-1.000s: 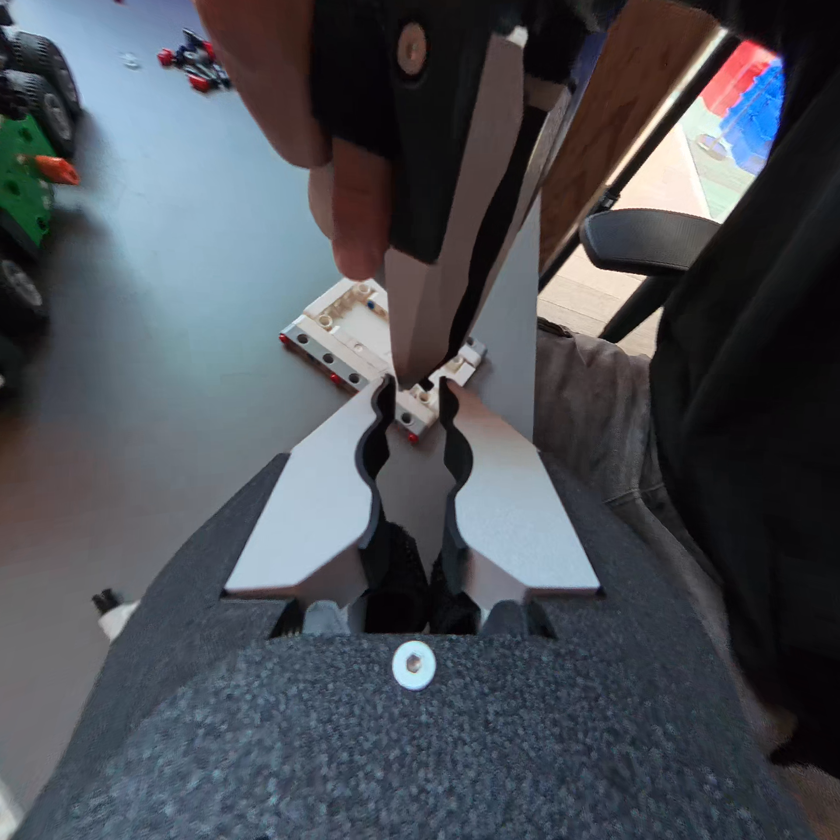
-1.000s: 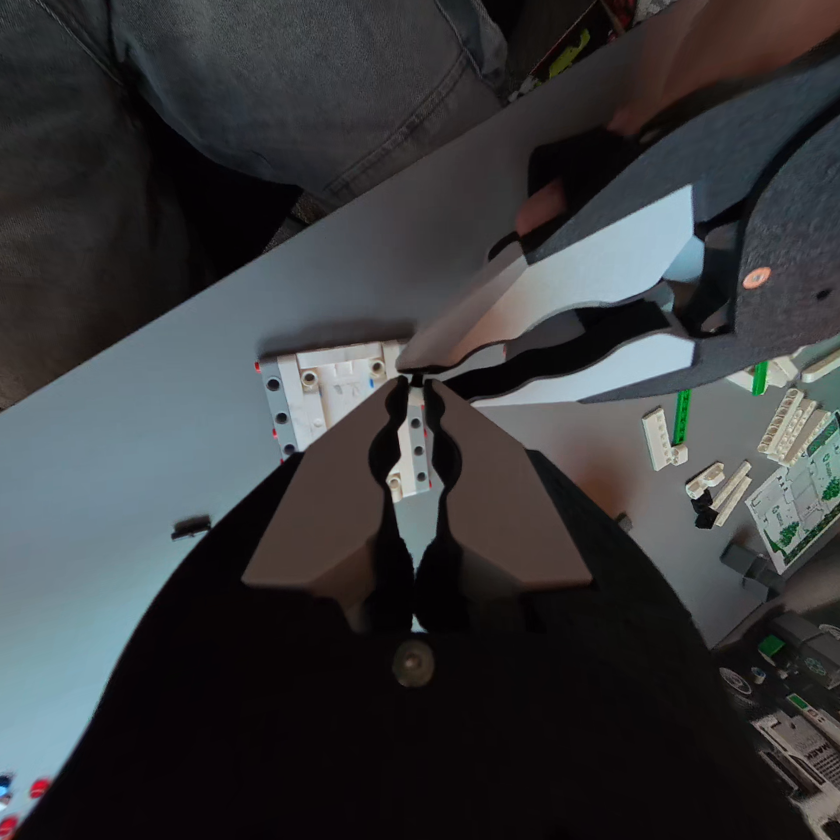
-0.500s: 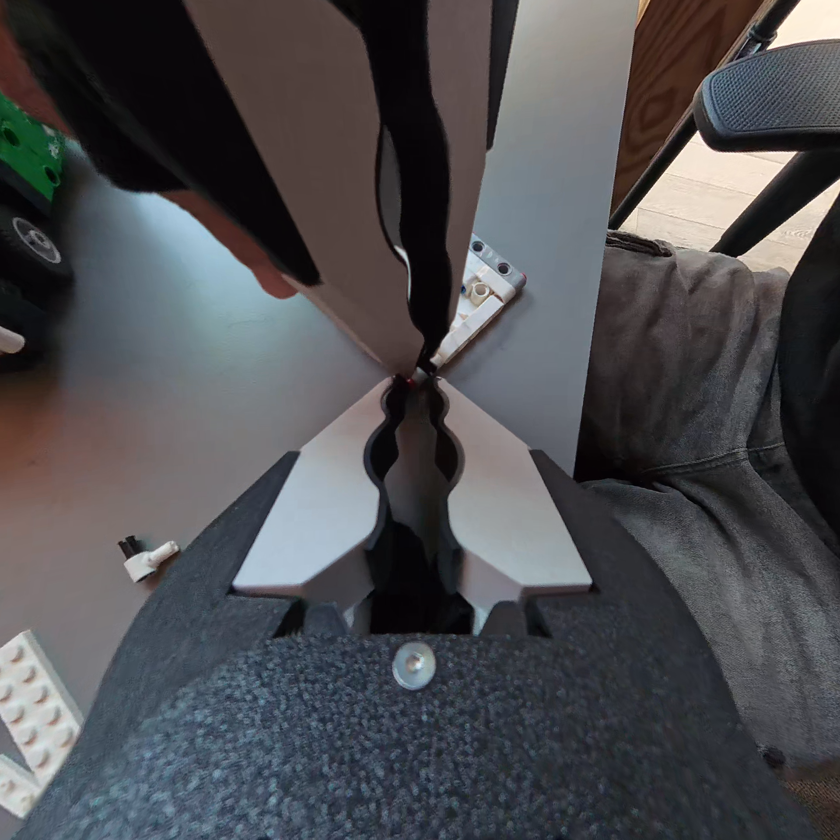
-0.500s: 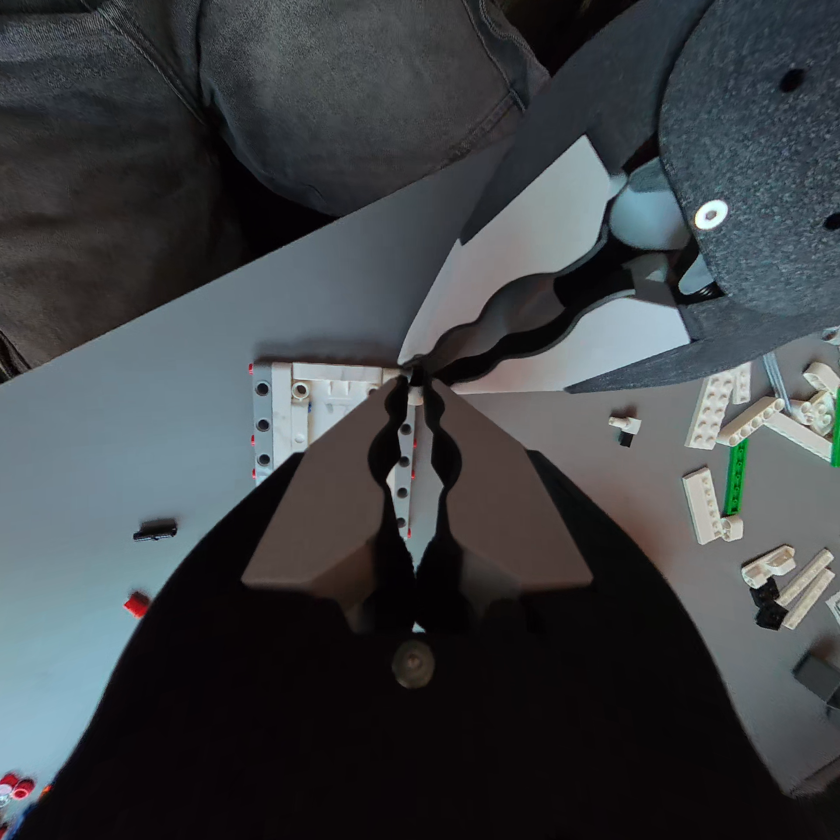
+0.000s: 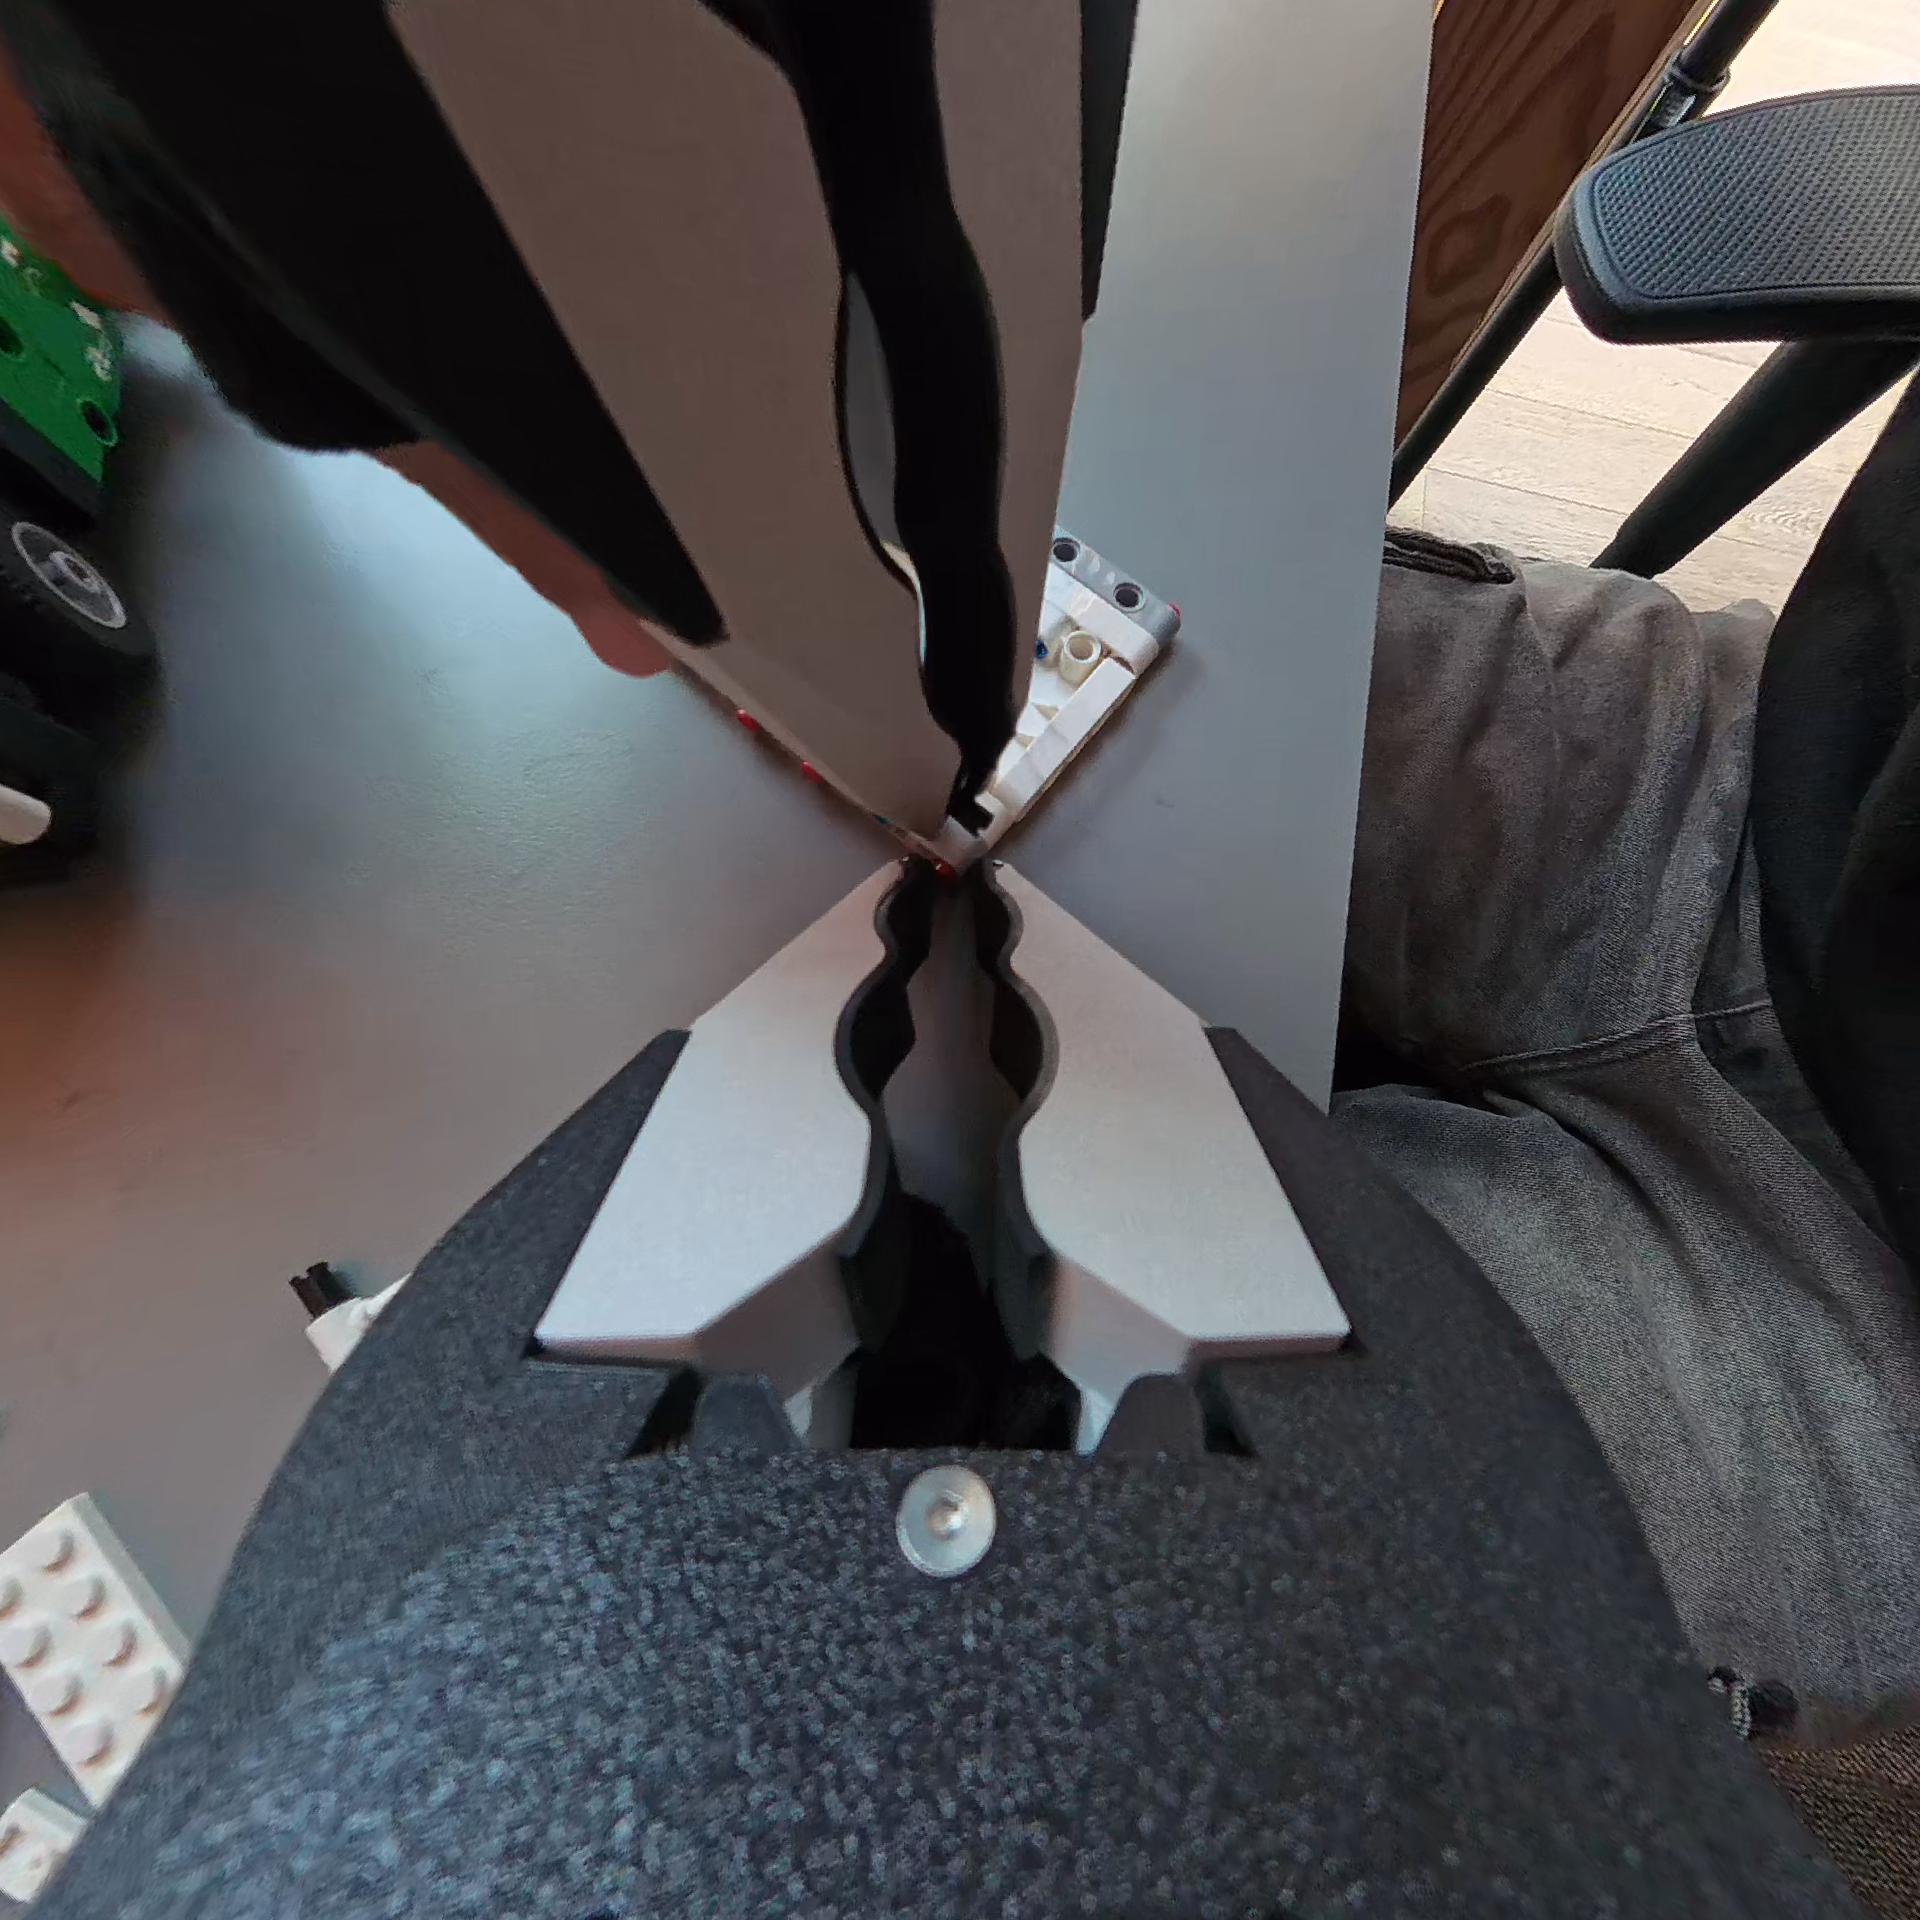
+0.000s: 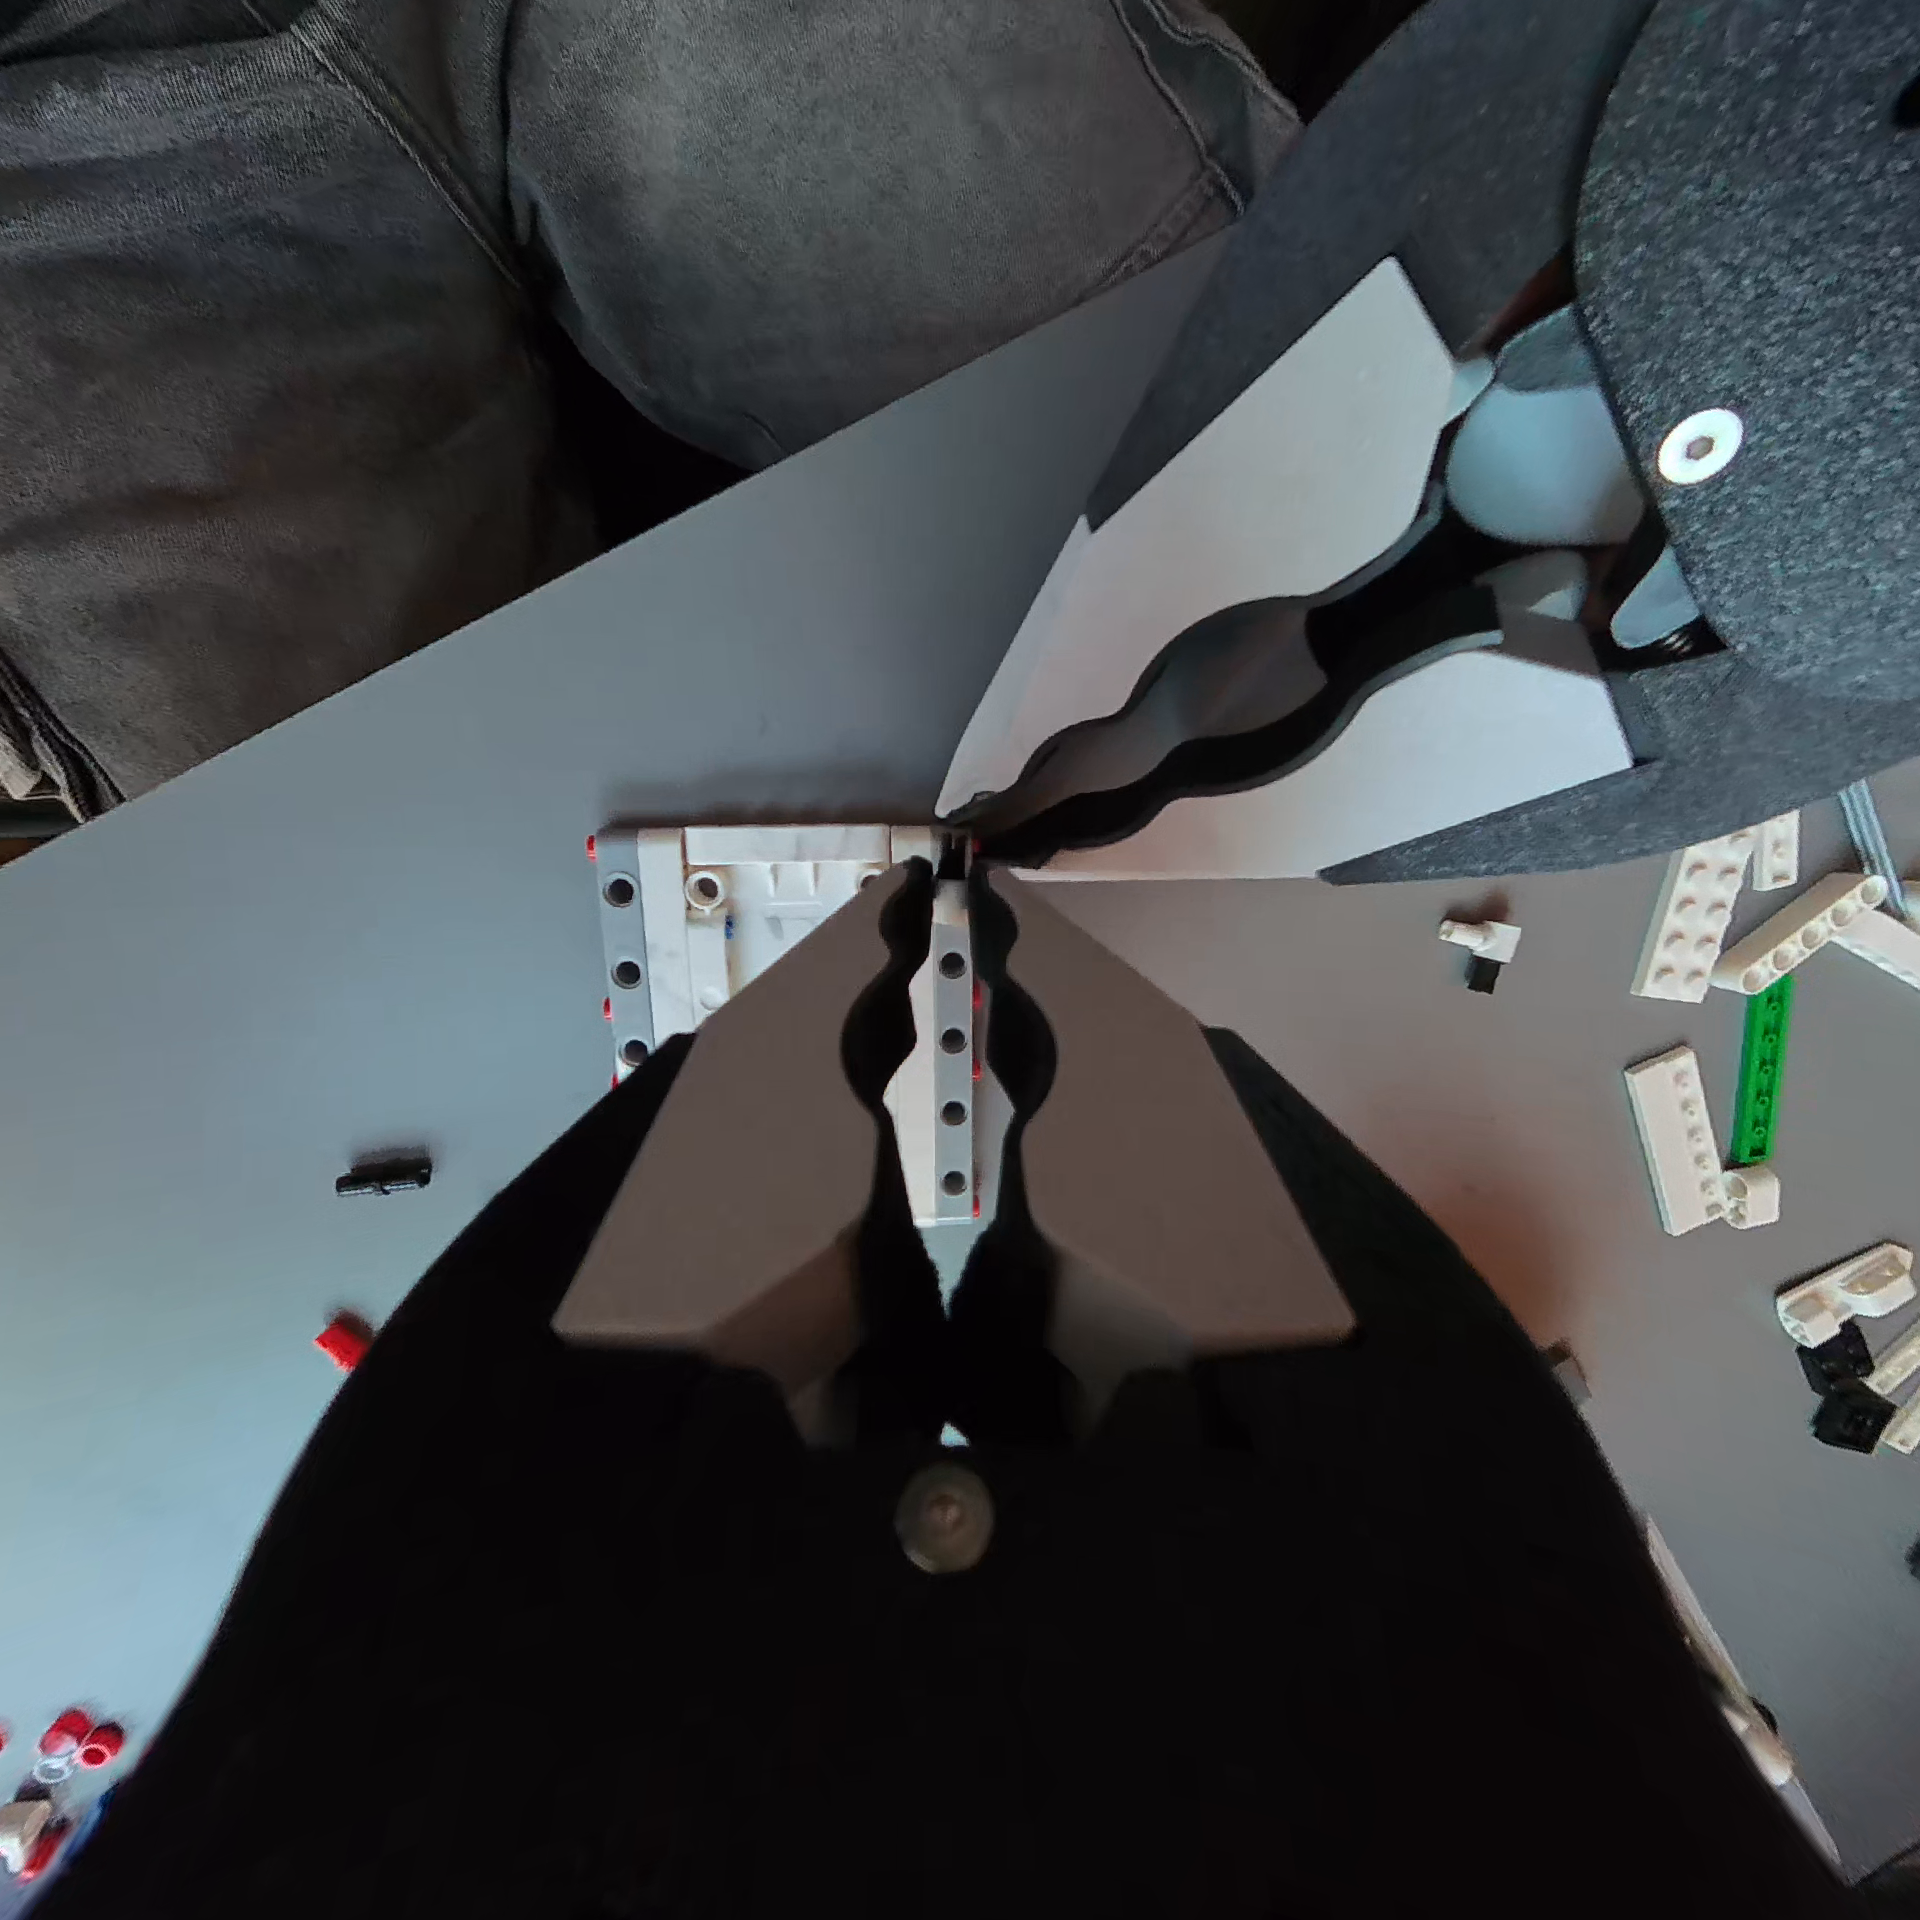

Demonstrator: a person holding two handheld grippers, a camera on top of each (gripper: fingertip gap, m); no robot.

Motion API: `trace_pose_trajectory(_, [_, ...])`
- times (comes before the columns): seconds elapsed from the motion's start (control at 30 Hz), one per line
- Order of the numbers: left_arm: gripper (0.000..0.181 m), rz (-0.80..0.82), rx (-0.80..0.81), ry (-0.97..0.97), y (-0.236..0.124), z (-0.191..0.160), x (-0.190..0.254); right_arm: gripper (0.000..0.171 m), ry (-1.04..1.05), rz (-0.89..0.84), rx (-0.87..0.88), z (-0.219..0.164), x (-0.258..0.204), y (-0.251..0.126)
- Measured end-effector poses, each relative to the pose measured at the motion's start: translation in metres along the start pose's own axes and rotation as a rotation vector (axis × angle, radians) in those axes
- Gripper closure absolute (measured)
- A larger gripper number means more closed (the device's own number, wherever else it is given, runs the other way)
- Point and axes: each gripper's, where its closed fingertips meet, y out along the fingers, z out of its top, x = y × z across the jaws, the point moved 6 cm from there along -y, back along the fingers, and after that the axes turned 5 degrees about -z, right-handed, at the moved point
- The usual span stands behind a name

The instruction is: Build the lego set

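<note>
Sitting near the table (image 6: 312,894) edge, white assembly (image 6: 769,894) meets both grippers.

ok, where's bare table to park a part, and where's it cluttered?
Free: the stretch left of the white frame assembly, bare apart from a black pin and a red pin; also the grey table between the green vehicle and the left gripper. Crowded: the loose white beams and green beam to the right.

Black chair armrest (image 5: 1745,223), grey trousers (image 6: 520,260)
</note>
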Motion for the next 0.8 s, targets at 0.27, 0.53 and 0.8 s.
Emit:
trace_pose_trajectory(0.27, [0.175,-0.005,0.000,-0.001,0.000,0.000,0.000,0.166,-0.011,0.034,0.048,-0.002,0.001,0.000])
trace_pose_trajectory(0.53, [0.174,0.006,-0.001,0.013,0.000,0.001,0.000,0.166,-0.002,0.047,0.068,-0.005,0.002,0.001])
trace_pose_trajectory(0.8, [0.168,0.160,0.075,-0.020,-0.006,0.004,0.017,0.166,0.064,0.103,0.070,-0.006,0.005,0.000])
